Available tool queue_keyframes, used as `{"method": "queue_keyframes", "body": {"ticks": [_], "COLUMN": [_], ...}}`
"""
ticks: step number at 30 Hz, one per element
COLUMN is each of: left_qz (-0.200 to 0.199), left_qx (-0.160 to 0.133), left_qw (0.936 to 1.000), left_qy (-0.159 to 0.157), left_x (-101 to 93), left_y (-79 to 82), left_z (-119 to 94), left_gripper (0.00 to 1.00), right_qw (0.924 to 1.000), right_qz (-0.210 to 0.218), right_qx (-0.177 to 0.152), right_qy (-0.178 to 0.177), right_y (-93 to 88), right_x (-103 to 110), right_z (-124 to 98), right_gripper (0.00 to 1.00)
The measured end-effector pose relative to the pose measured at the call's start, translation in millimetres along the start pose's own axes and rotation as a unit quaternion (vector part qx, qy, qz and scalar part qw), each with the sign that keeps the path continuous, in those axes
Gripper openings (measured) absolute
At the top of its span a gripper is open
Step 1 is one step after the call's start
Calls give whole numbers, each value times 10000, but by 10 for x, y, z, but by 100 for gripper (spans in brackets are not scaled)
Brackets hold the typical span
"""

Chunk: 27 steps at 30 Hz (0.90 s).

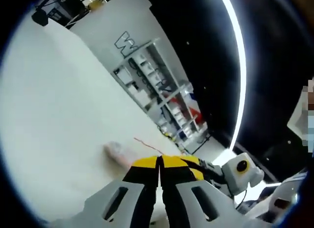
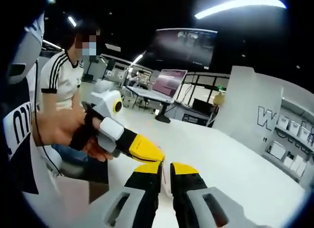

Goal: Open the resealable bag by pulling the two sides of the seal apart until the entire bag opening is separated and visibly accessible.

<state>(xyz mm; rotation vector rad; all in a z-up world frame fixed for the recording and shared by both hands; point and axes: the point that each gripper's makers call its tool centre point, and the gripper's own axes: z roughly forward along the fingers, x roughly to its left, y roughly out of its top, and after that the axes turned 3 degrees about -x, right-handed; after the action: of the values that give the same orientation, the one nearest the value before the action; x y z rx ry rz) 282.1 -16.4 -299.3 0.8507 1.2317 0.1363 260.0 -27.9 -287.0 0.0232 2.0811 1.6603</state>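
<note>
Bag (image 1: 117,152): thin, limp, slippery; take each seal lip
Left hand-held gripper (image 1: 160,162): pinched on the bag edge
Right hand-held gripper (image 2: 166,168): slightly parted, grip unclear

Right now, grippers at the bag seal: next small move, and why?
Probably close the right gripper on the red seal line of the bag: its jaws stand apart with that line between them, while the left gripper looks shut on the bag.

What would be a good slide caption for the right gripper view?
Two yellow-tipped grippers, right gripper and hand-held left gripper, meet over a white table.
</note>
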Motion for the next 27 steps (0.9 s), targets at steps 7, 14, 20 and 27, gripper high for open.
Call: {"method": "queue_keyframes", "body": {"ticks": [7, 14, 20, 27], "left_qz": [87, 146, 177, 279], "left_qx": [21, 60, 56, 85], "left_qw": [10000, 9999, 9998, 9996], "left_qy": [-11, -14, -6, 23], "left_x": [-11, 5, 12, 25], "left_y": [-14, -15, -13, -40], "left_z": [2, -6, -12, -31], "left_gripper": [1, 1, 1, 1], "right_qw": [9996, 9993, 9993, 9988], "right_qz": [-206, -298, -272, -239], "right_qx": [110, 141, 191, 329], "right_qy": [167, 164, 184, 257], "right_y": [-3, 2, -20, -67], "right_x": [59, 28, 13, -13], "right_z": [39, 51, 58, 73], "right_gripper": [4, 3, 3, 0]}}
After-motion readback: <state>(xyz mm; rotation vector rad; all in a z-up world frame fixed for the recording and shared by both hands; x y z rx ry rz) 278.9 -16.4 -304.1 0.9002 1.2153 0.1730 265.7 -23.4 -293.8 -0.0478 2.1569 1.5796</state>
